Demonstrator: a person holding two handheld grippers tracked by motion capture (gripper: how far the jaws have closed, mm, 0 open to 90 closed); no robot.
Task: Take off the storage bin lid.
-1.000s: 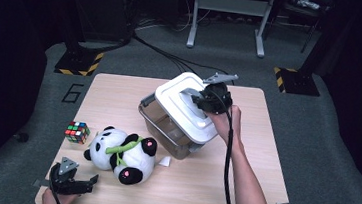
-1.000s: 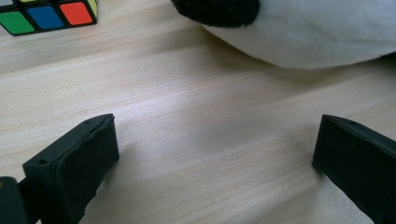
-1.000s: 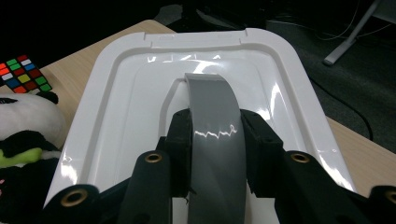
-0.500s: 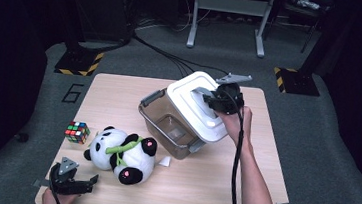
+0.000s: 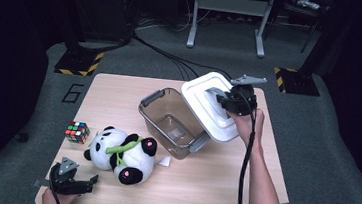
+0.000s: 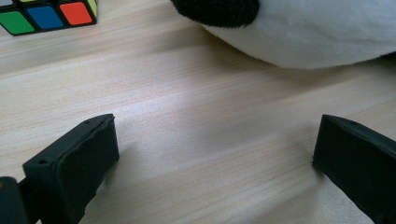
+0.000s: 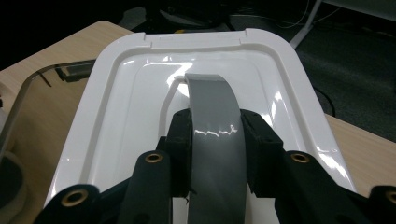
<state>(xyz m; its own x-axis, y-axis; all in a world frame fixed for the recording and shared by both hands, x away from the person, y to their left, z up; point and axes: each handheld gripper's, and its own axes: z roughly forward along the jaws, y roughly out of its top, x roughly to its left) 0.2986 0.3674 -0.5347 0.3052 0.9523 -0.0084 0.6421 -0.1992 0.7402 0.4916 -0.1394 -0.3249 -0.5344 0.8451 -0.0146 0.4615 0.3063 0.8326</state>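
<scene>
The high view is looking forward and down from above the near edge of the table, taking in its whole top and the floor beyond. The left gripper view is sitting low near the near left corner, skimming the wood toward the cube and panda. The right gripper view is looking closely along the white lid toward the far right corner, sharing lid and container with the high view.

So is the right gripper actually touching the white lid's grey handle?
Touching: in the right gripper view, both jaws of the right gripper press the grey handle of the white lid.
</scene>
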